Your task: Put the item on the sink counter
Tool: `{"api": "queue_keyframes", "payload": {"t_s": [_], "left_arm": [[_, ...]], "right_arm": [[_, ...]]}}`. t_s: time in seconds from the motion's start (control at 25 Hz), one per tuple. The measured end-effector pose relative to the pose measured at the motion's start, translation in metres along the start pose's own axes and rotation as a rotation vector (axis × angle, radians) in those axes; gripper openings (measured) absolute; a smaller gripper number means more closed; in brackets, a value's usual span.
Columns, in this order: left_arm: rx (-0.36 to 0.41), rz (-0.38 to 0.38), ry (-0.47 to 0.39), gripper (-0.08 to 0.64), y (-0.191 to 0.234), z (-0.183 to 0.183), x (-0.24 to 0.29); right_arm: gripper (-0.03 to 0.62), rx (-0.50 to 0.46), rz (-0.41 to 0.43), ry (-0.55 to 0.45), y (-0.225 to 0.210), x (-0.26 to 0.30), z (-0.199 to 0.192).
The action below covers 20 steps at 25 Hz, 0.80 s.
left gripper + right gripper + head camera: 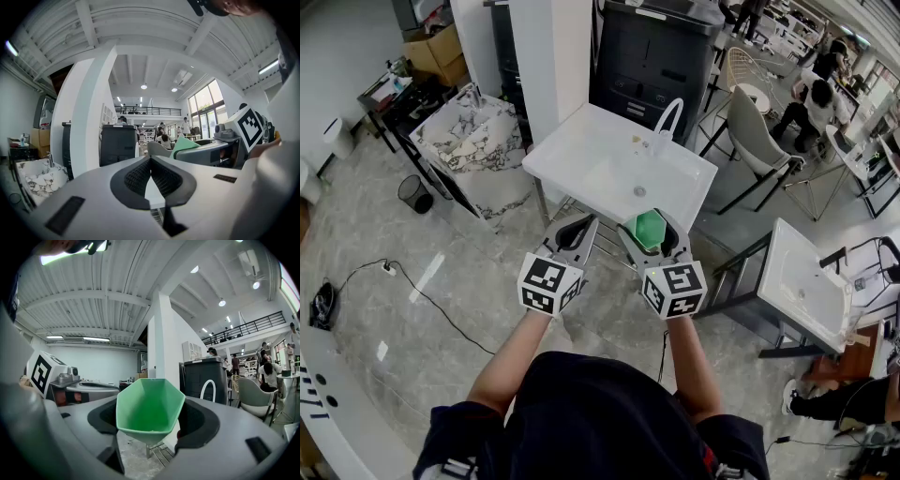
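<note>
On the near side of the white sink (pixel 581 155), the right gripper (pixel 652 227) holds a green hexagonal cup (pixel 149 413). Its jaws stand wide and the pads press on the cup's sides. The mouth faces up, probably to keep it steady for setting down. The cup is not yet over the counter. At its left, the left gripper (pixel 150 164) has its jaws closed together on nothing, so it seems only to wait.
</note>
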<state>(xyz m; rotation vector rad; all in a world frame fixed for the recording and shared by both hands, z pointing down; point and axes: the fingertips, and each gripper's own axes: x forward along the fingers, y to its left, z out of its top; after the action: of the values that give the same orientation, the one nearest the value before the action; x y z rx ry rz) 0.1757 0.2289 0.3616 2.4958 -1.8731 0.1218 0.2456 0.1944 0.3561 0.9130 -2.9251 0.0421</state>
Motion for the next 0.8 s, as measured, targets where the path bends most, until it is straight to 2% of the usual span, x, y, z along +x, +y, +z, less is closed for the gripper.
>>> {"api": "queue_keyframes", "payload": {"t_s": [0.16, 0.8], "left_arm": [[-0.006, -0.001, 0.003, 0.012, 0.001, -0.001, -0.001], [-0.048, -0.008, 0.019, 0.012, 0.031, -0.012, 0.013]], "right_arm": [[0.344, 0.022, 0.014, -0.033, 0.004, -0.001, 0.003], [0.344, 0.034, 0.015, 0.01, 0.002, 0.036, -0.007]]}}
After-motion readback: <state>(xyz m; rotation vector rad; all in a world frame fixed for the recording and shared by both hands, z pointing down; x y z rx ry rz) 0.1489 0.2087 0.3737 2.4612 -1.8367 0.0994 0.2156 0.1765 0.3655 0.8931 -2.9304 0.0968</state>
